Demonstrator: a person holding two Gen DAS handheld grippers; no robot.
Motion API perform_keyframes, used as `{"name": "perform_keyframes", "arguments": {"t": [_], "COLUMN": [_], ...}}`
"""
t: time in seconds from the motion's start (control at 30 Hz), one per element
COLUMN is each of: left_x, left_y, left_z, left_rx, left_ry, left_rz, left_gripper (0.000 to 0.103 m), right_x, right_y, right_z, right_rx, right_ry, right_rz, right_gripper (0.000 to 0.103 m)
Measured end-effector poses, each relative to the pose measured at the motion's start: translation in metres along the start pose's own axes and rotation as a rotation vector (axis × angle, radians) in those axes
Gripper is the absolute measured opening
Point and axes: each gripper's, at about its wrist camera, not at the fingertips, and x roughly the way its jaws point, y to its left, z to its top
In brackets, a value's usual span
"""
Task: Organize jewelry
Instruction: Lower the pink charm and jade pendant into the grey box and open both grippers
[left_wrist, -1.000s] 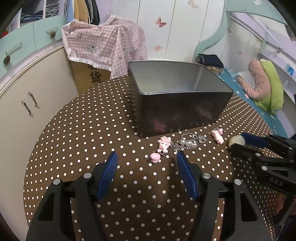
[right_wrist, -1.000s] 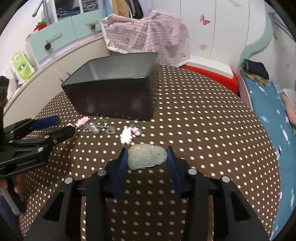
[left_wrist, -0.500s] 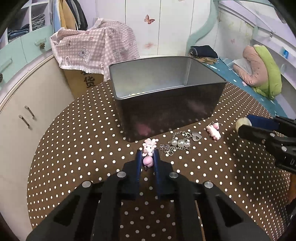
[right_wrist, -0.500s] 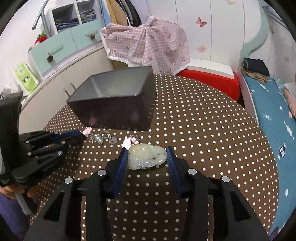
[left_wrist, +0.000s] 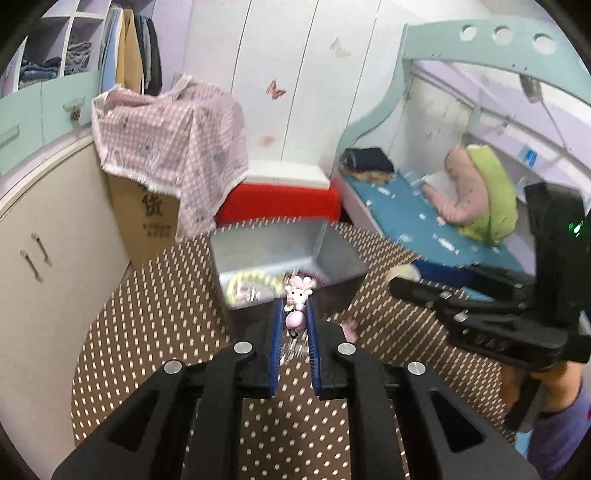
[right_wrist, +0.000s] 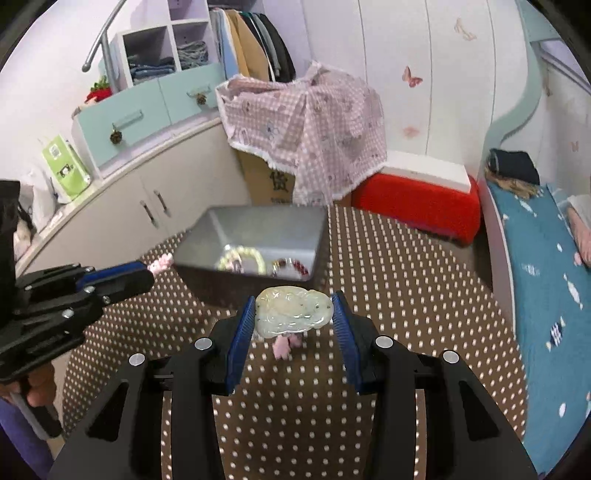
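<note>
**Both grippers clamped on jewelry above the dotted table**

Far left in the right wrist view, a hand (right_wrist: 35, 387) holds the left gripper (right_wrist: 147, 272), its blue pads pressed together with a pink charm (right_wrist: 161, 263) sticking out at the tip. In the left wrist view the same gripper (left_wrist: 294, 319) has its jaws clamped on that pink charm (left_wrist: 296, 318), a small pink bunny figure above a rounded pink bead, raised off the table (left_wrist: 155, 317). The jaws closed on it within the last second and have not changed since.

Behind the charm stands the open metal box (left_wrist: 328, 254), on the brown table with white dots. Inside it lie a pale yellow-green bead bracelet (right_wrist: 242, 258) and a dark red bead bracelet (right_wrist: 295, 266), both blurred.

The right gripper (right_wrist: 293, 314) has its jaws part way apart and clamped on the two ends of a pale green carved pendant (right_wrist: 293, 308), held in front of the near wall of the box and clear of the table. Below the pendant, a small pink charm (right_wrist: 284, 343) lies on the table.

To the right in the left wrist view, the right gripper (left_wrist: 404, 278) shows from the side with the pale pendant (left_wrist: 402, 273) at its tip, and a hand (left_wrist: 532, 384) grips its handle.
</note>
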Motion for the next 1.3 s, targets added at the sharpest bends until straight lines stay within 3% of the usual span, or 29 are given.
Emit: {"name": "perform_keyframes", "arguments": {"t": [0.33, 0.7, 1.03, 1.17, 1.3], "left_x": [0.032, 0.068, 0.074, 0.065, 0.059], "left_y": [0.013, 0.023, 0.027, 0.03, 0.031], "left_z": [0.043, 0.04, 0.036, 0.035, 0.036], "left_rx": [-0.03, -0.023, -0.042, -0.051, -0.05], "left_ry": [0.035, 0.095, 0.104, 0.083, 0.074], "left_rz": [0.003, 0.023, 0.039, 0.059, 0.075], "left_gripper": [0.011, 0.012, 0.012, 0.024, 0.024], "right_x": [0.024, 0.067, 0.083, 0.087, 0.09], "right_y": [0.004, 0.008, 0.009, 0.012, 0.015], "right_z": [0.04, 0.045, 0.043, 0.043, 0.04], "right_rx": [0.013, 0.013, 0.02, 0.017, 0.015], "right_ry": [0.001, 0.055, 0.086, 0.097, 0.11], "right_rz": [0.032, 0.049, 0.056, 0.056, 0.057], "right_gripper": [0.042, 0.042, 0.042, 0.042, 0.042]}}
